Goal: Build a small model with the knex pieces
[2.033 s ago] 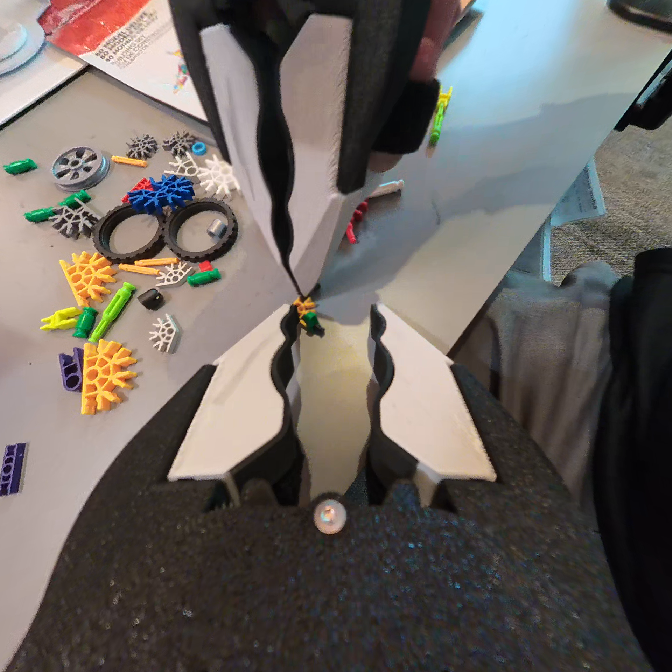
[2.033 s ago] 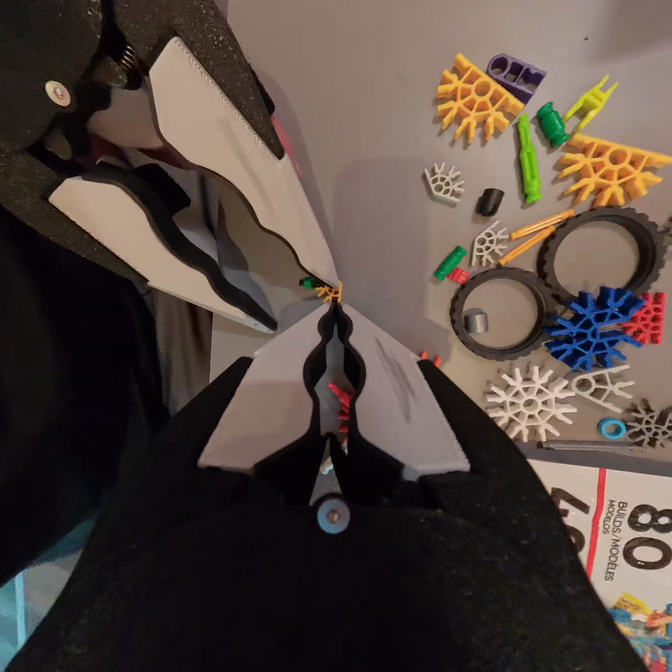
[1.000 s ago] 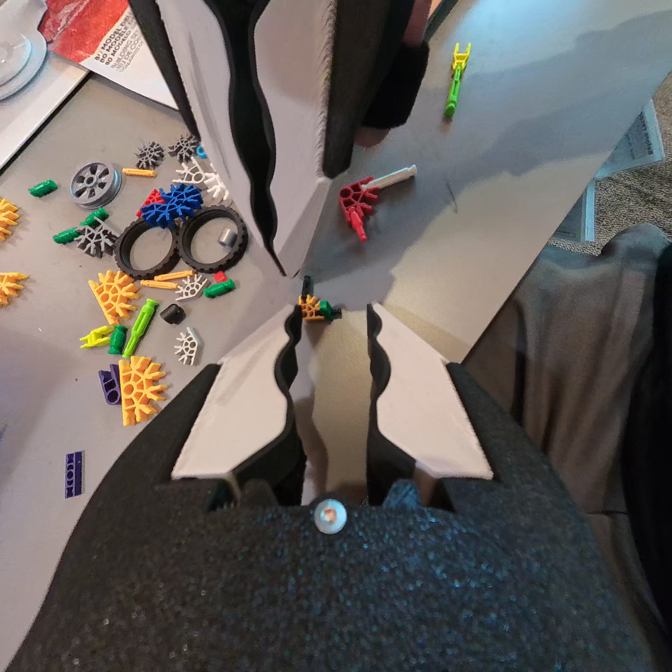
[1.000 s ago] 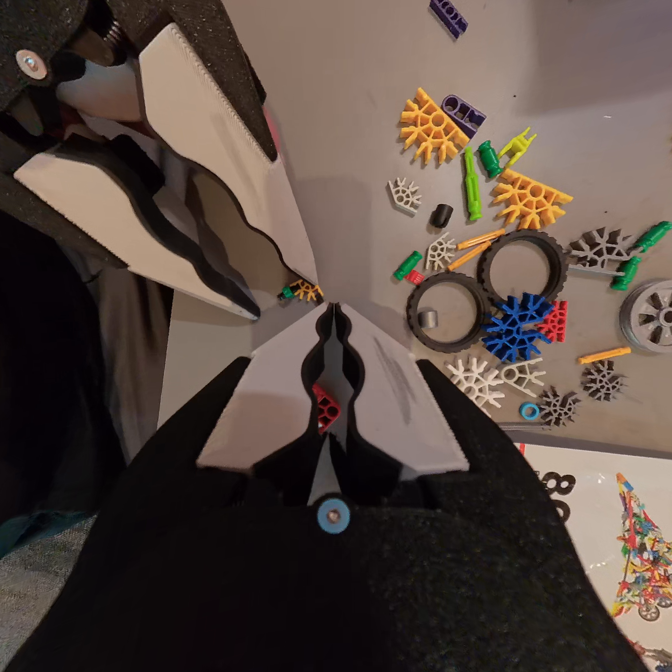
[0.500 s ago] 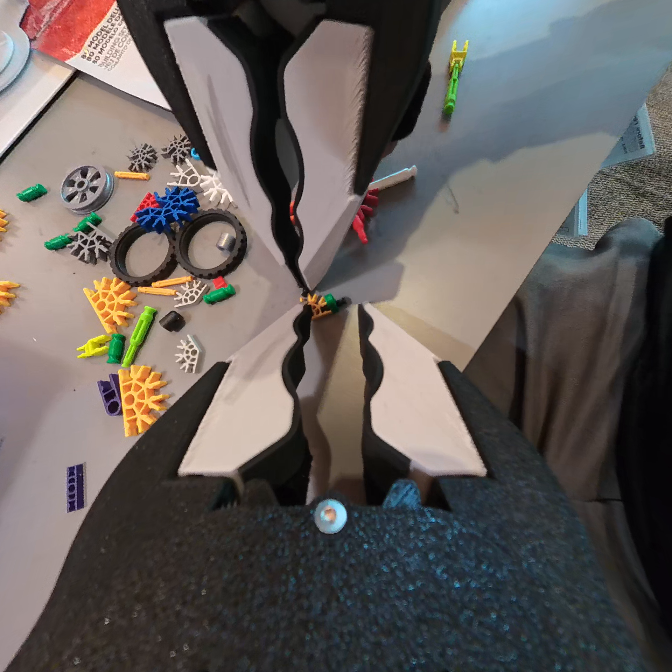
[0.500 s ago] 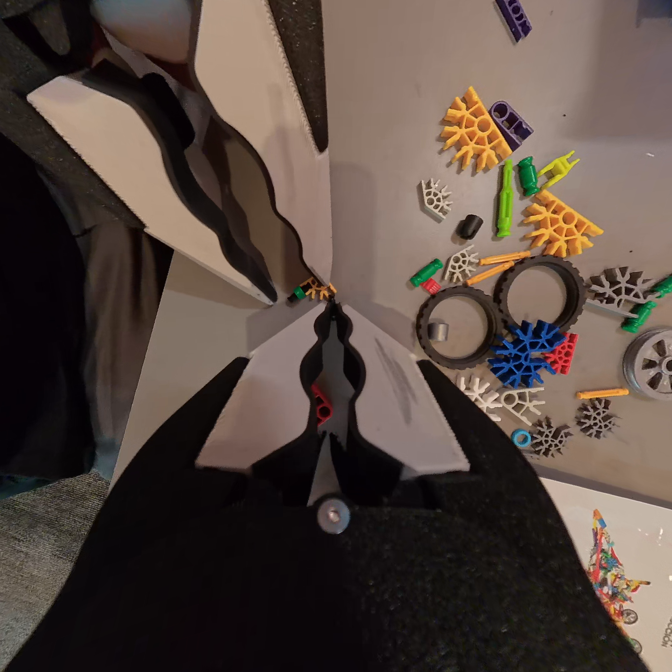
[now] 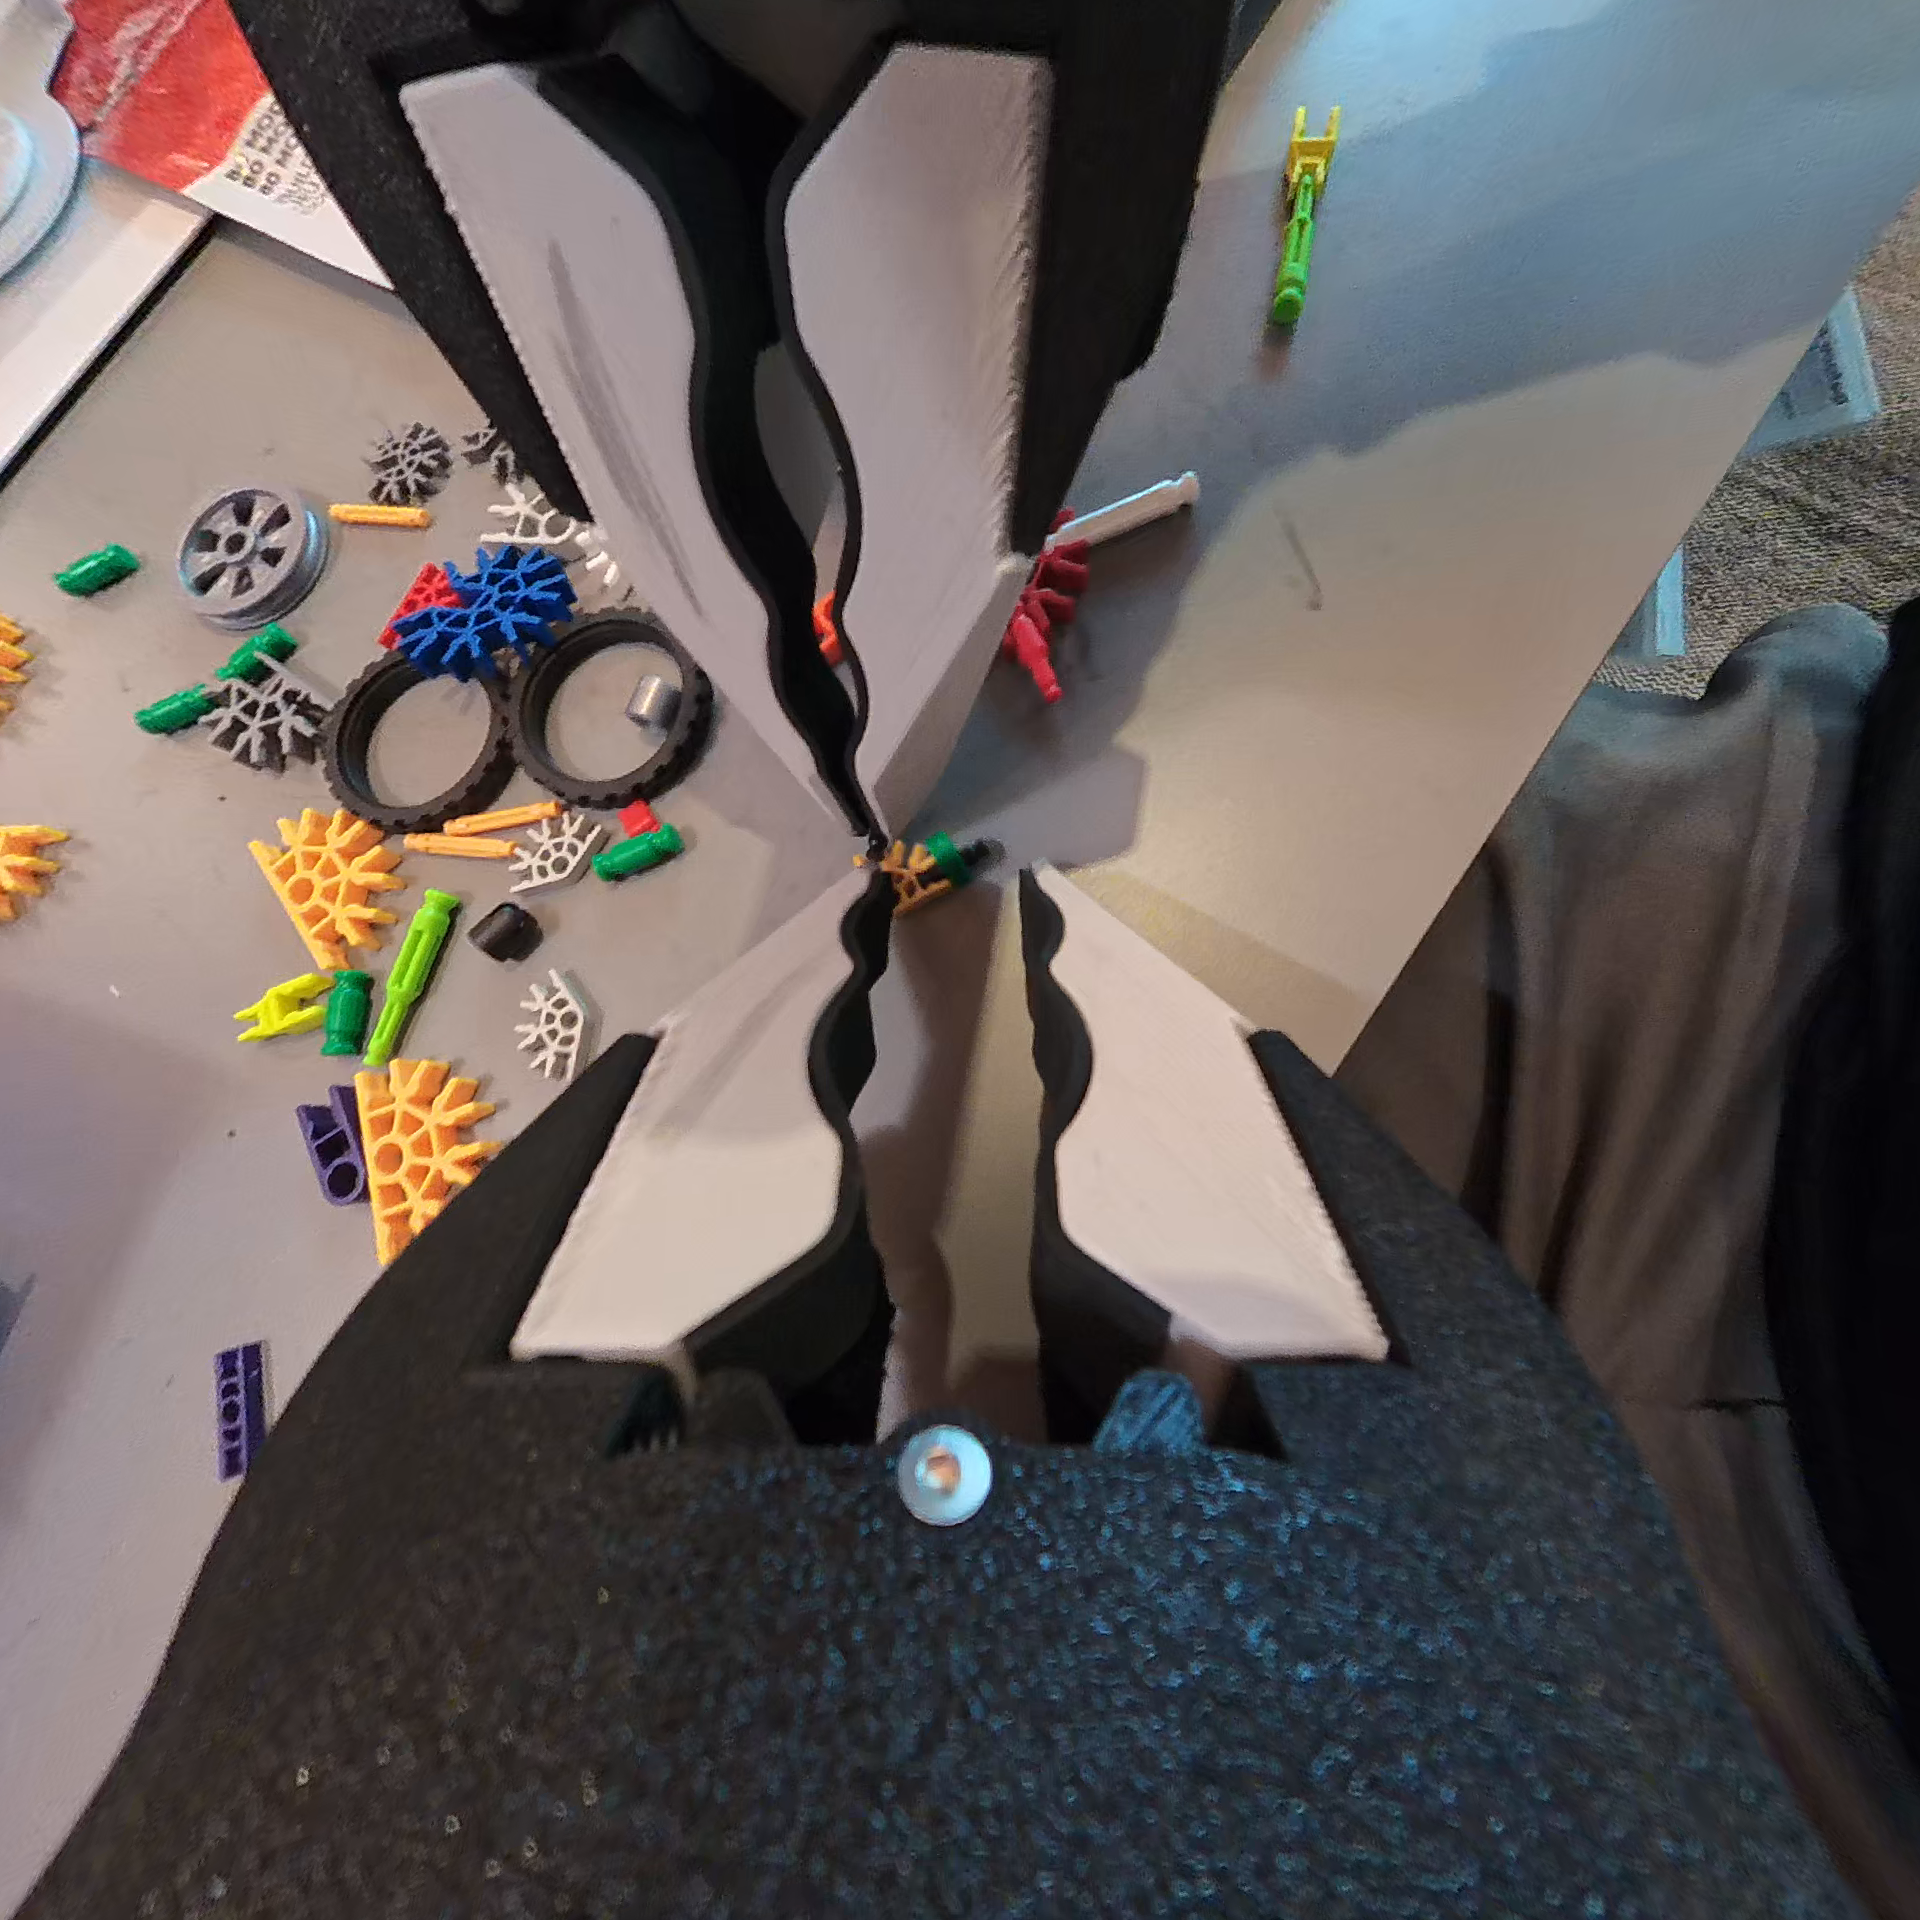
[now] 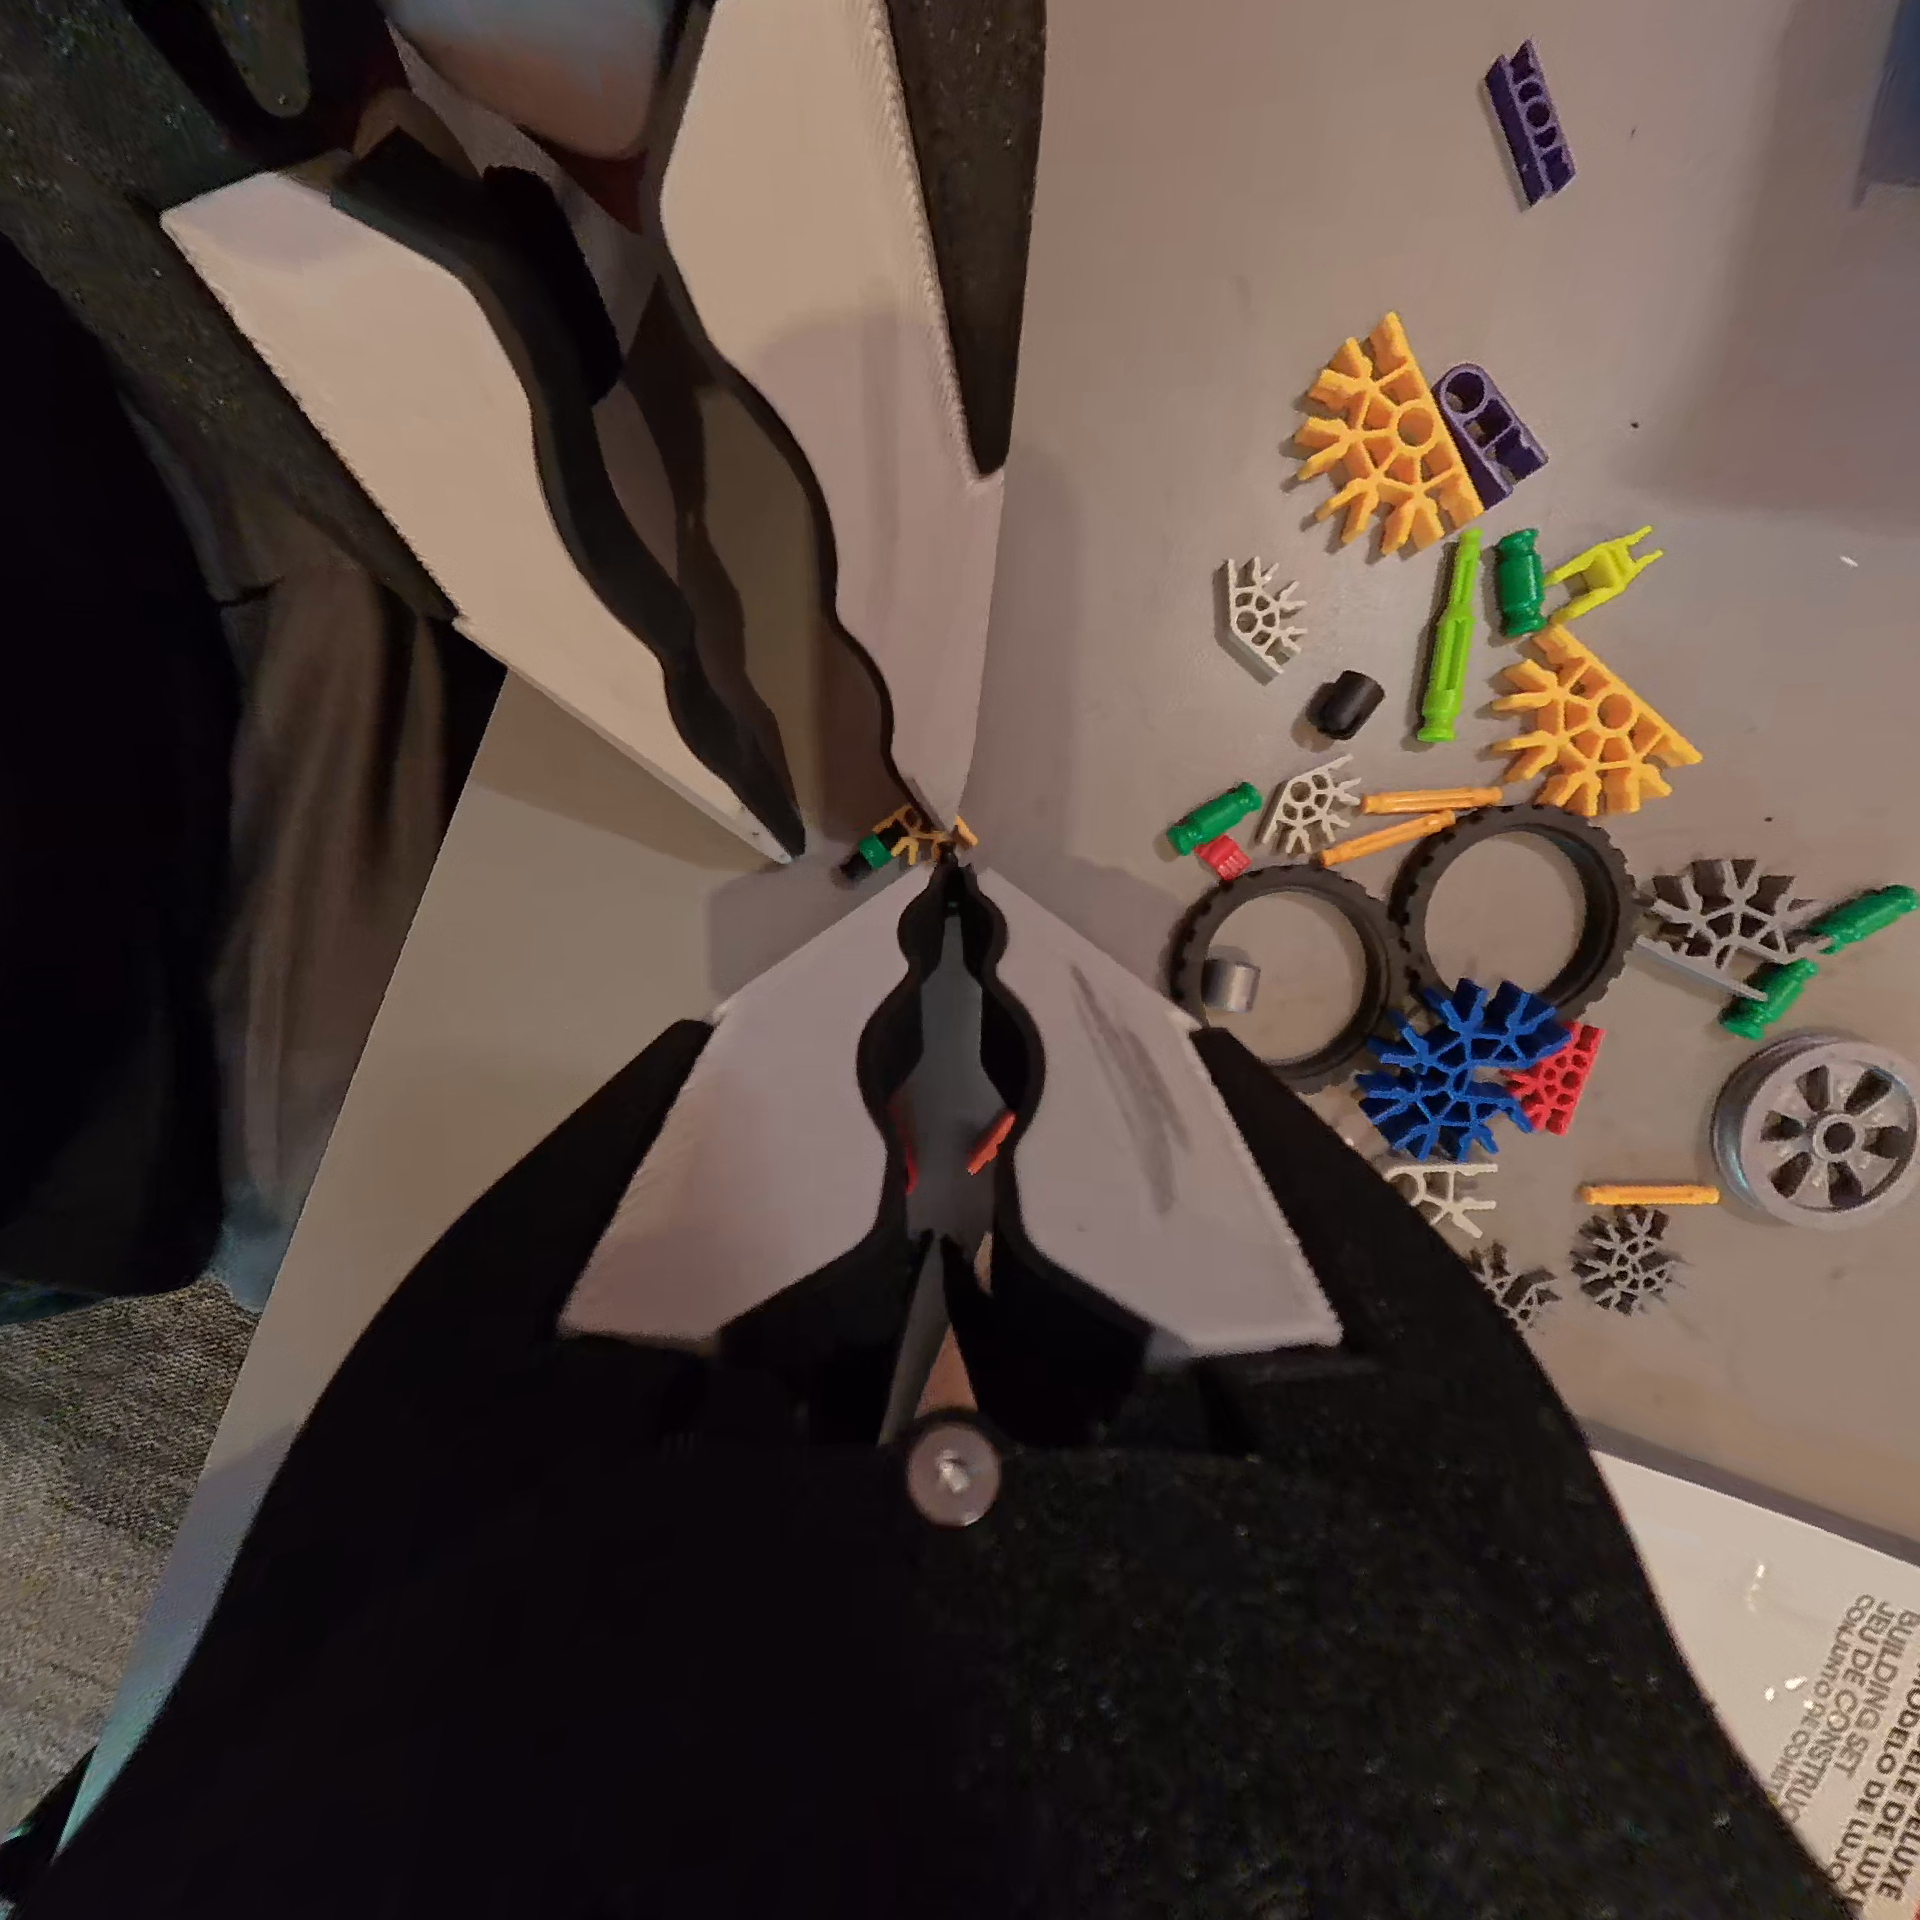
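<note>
A small orange connector with a green rod plugged into it sits just above the grey table near its edge. My right gripper comes in from above, shut, its tips pinching the connector's edge. In the right wrist view the right gripper meets the orange connector the same way. My left gripper is open, and its left fingertip touches the connector. It also shows in the right wrist view, open around the piece.
Loose parts lie left of the grippers: two black tyres, a blue connector, a grey wheel and yellow connectors. A red connector lies behind. A booklet is far left. The table edge and a person's lap are right. My left and right fingertips are right by each other. My right gripper's tips are some 15 cm from the grey wheel.
One second ago my right gripper was apart from the orange connector; it has moved back and now pinches it. My left gripper stays open beside the piece.
</note>
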### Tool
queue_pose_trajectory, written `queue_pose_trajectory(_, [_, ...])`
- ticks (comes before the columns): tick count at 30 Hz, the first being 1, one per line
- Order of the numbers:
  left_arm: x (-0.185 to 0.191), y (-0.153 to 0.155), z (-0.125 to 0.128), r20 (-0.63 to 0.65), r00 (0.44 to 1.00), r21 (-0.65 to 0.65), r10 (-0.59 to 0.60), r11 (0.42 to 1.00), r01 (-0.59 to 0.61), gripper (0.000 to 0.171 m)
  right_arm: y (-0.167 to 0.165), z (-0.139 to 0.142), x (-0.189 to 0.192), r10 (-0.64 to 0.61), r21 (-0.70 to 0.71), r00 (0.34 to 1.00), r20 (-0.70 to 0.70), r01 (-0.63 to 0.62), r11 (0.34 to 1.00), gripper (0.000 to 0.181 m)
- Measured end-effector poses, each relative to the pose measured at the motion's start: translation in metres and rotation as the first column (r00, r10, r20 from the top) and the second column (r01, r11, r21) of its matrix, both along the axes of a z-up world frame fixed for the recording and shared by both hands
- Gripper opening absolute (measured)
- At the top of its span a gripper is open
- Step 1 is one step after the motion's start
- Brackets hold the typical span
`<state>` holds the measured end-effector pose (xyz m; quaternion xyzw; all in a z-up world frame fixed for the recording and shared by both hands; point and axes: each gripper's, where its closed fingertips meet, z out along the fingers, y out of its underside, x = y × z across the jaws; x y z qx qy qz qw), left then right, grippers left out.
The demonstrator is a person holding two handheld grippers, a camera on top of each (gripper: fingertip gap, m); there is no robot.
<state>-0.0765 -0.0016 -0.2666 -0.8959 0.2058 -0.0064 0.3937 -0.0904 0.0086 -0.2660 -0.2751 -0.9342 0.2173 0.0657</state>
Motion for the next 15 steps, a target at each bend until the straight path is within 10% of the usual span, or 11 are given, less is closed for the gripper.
queue_pose_trajectory(15, [-0.0069, -0.0061, -0.0002, 0.004, 1.000, -0.004, 0.020, 1.000, -0.020, 0.023, -0.0030, 0.0020, -0.0043, 0.077, 0.045, 0.997, -0.011, -0.077, 0.996, 0.000])
